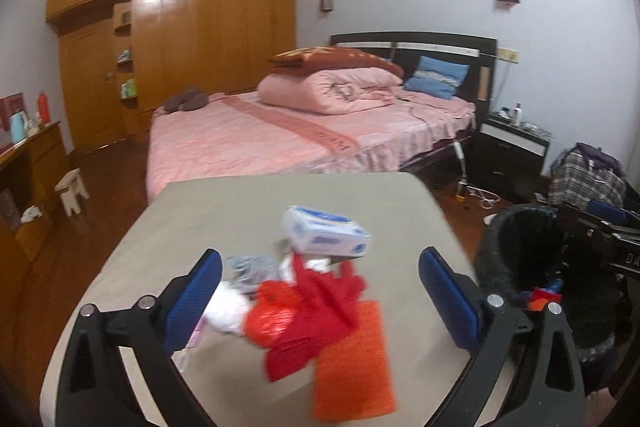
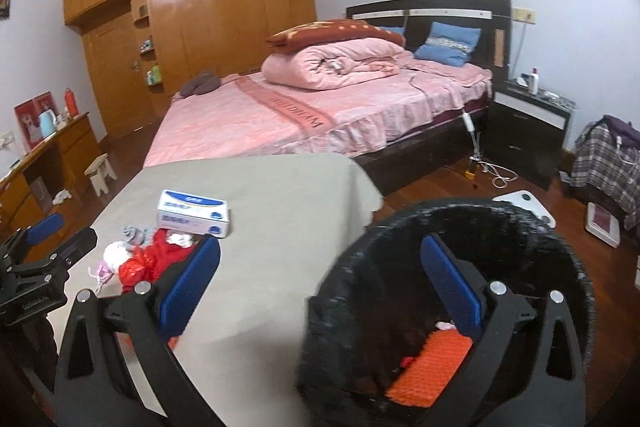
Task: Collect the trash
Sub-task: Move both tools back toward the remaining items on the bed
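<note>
Blurring hides details of the trash pile (image 1: 304, 299) beneath open left gripper (image 1: 320, 295).

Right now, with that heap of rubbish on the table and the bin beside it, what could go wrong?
1. The red plastic bag lies tangled with the orange sheet; grabbing one may drag the other off the table.
2. The bin stands past the table edge, so a short drop could land on the floor.
</note>
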The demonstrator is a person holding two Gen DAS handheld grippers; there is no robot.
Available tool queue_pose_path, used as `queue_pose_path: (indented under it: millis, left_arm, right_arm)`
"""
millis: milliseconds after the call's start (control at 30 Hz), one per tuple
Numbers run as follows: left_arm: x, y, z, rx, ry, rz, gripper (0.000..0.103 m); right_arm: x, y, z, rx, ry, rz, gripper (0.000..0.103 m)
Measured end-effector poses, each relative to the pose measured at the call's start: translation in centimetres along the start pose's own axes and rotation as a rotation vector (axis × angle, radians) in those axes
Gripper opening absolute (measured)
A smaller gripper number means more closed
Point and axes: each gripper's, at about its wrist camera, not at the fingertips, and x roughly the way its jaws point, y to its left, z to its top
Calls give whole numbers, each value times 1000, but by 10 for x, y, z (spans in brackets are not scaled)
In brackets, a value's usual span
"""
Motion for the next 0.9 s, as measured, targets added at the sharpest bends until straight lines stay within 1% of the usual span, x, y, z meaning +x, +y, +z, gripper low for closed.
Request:
queue_pose_path:
  millis: [233, 367, 767, 833, 900]
  left_arm:
    - [-1, 42, -13, -37, 10, 83, 97]
    - [2, 60, -23, -39, 26, 122, 97]
    - [20, 89, -52, -59, 90, 178, 96]
    - [25, 96, -56, -63, 102, 191, 95]
    - [32, 105, -61, -74, 120, 202, 92]
  right_arm:
    - [23, 39, -4, -40, 19, 50, 98]
    - [39, 56, -9, -55, 42, 69, 98]
    - [74, 87, -30, -95, 112, 89, 98]
    - [78, 90, -33, -102, 118, 86, 98]
    - [84, 92, -37, -106, 129, 81, 98]
